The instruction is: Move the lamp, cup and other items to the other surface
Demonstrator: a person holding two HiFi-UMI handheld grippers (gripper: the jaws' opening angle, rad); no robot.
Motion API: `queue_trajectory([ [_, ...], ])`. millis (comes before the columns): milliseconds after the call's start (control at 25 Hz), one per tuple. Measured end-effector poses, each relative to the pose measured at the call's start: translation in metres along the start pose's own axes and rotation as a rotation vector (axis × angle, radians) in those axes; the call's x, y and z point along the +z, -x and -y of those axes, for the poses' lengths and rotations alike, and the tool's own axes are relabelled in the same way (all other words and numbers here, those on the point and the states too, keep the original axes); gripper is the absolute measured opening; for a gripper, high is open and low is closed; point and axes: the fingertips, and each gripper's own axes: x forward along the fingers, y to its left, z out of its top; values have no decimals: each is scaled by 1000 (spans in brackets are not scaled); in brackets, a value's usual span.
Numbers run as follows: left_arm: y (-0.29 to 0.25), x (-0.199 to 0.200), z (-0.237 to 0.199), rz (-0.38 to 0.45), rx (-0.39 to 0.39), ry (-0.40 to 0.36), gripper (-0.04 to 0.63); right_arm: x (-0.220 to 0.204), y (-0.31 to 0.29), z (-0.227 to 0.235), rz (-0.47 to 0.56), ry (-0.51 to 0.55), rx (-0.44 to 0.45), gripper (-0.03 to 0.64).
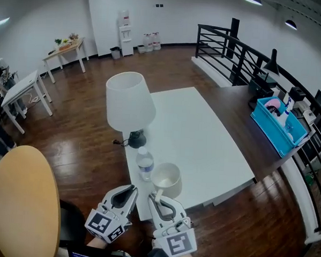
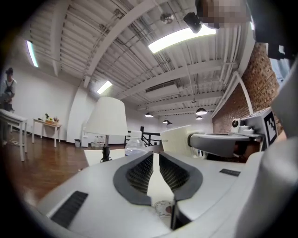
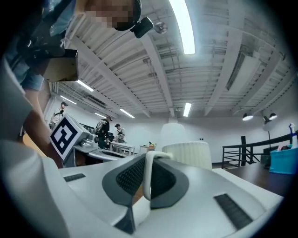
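Note:
A white table (image 1: 203,138) carries a lamp (image 1: 129,102) with a white shade, a clear water bottle (image 1: 144,165) and a white cup (image 1: 166,179) near its front edge. My right gripper (image 1: 158,197) is shut on the cup's handle (image 3: 149,172), which runs up between the pads in the right gripper view, with the ribbed cup (image 3: 188,153) just beyond. Just left of it, my left gripper (image 1: 129,191) is shut with nothing in it and points at the bottle (image 2: 136,145) and lamp (image 2: 106,116).
A dark wooden surface (image 1: 242,108) adjoins the table's right side and holds a blue crate (image 1: 279,123). Behind it runs a black railing (image 1: 229,48). A round yellow chair back (image 1: 22,198) is at my near left. Small white tables (image 1: 25,88) stand far left.

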Motion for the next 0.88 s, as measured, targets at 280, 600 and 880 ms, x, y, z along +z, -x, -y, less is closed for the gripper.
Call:
queue_trajectory([
  [280, 100, 31, -82, 65, 187, -24, 49, 34, -66, -107, 52, -48, 193, 12],
  [600, 299, 40, -204, 91, 584, -63, 49, 62, -169, -287, 147, -121, 549, 13],
  [880, 477, 16, -258, 60, 947, -65, 49, 64, -217, -467, 208, -199, 876, 14],
])
